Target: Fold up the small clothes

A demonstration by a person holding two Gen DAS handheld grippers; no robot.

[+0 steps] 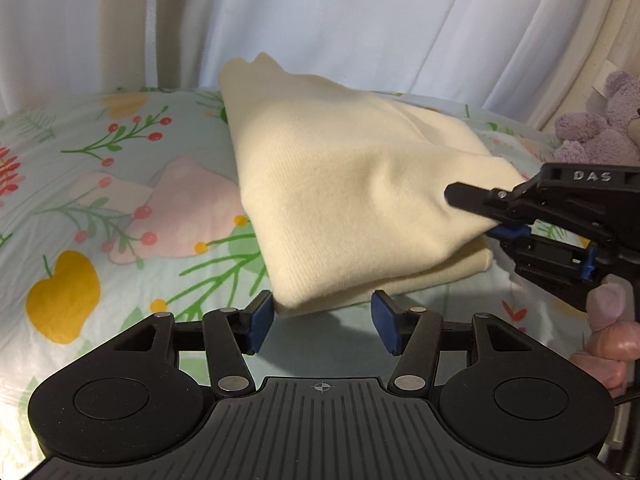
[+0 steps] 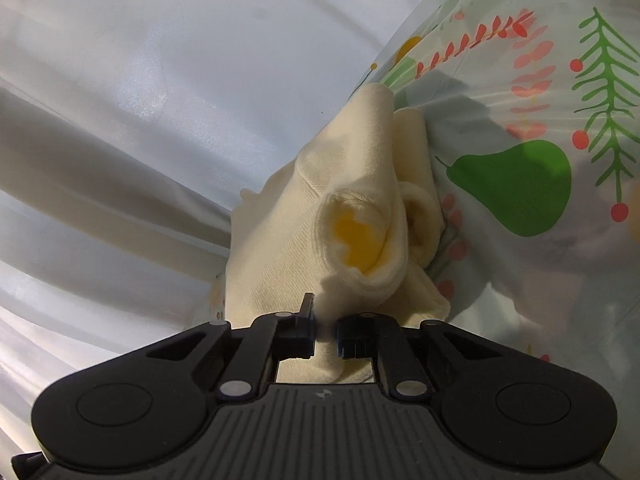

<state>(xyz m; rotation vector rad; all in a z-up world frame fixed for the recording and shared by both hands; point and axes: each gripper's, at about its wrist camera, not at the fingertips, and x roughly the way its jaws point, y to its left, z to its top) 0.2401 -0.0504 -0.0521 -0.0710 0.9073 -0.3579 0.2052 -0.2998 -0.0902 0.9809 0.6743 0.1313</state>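
— Where is the cream garment (image 1: 344,200) found?

— In the left wrist view it is seen in the middle of the frame, laid folded on the flowered bedsheet (image 1: 80,184). Its right edge is lifted from the sheet, while the lower layer is left flat below it.

— By what is this edge lifted?

— By the right gripper (image 1: 486,216), which is seen at the right side of the frame. Its fingers are closed on the cloth (one black finger above, one blue pad below). In the right wrist view the same is confirmed: the right gripper (image 2: 326,334) is shown at the lower middle, and the cream garment (image 2: 288,248) is pinched between the two fingers, with an open cuff visible just above them.

— And the left gripper (image 1: 323,322)?

— It is shown at the lower middle of its own view, with the fingers spread apart. Nothing is held by them. The near corner of the garment is found just above the gap; whether it is touched cannot be told.

— What else is seen?

— A white curtain (image 1: 320,20) fills the upper part, and a purple plush toy (image 1: 596,124) is placed at the right edge.
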